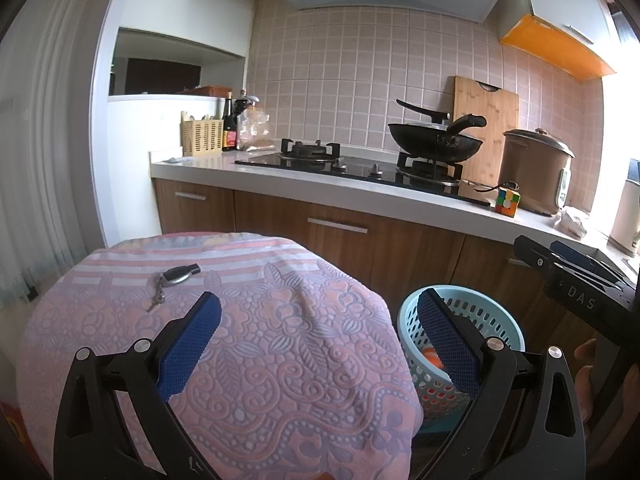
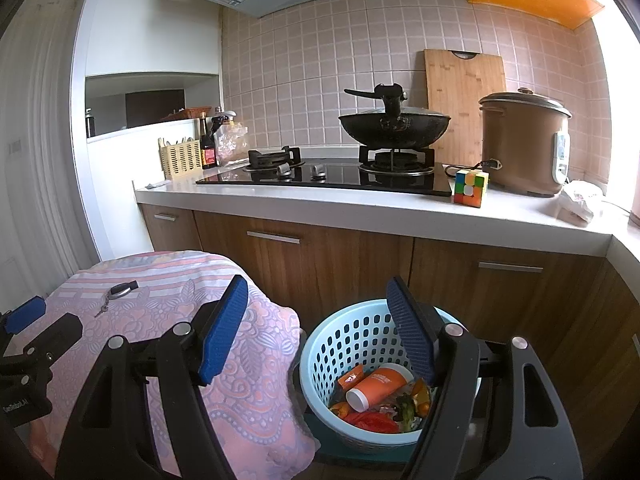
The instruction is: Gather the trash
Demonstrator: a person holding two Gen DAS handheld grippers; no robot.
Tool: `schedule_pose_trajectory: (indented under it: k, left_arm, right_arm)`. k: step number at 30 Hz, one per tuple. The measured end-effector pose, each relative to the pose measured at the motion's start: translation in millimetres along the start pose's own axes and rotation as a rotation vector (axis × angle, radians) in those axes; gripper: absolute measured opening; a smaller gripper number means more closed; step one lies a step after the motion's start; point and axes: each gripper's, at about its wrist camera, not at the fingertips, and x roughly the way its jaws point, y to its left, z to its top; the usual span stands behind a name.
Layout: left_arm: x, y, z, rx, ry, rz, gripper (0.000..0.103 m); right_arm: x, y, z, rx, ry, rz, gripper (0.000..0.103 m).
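A light blue perforated basket stands on the floor beside a cloth-covered surface. It holds an orange tube, orange wrappers and red scraps. My right gripper hovers above the basket's near rim, open, with nothing between its blue pads. My left gripper is open over the pink patterned cloth, also holding nothing. In the left wrist view the basket shows behind the right finger. A black key fob with keys lies on the cloth.
Behind runs a white counter over wooden cabinets, carrying a gas hob with a black wok, a brown rice cooker, a colour cube and a crumpled white bag. A hand shows at the right edge.
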Motion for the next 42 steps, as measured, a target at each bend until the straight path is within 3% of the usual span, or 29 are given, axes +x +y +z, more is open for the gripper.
schedule_pose_trajectory:
  k: [42]
  left_arm:
    - [4.4,3.9,-6.3,0.006,0.014,-0.004,0.095]
  right_arm:
    - [4.4,-1.1,-8.1,0.007,0.017,0.000,0.068]
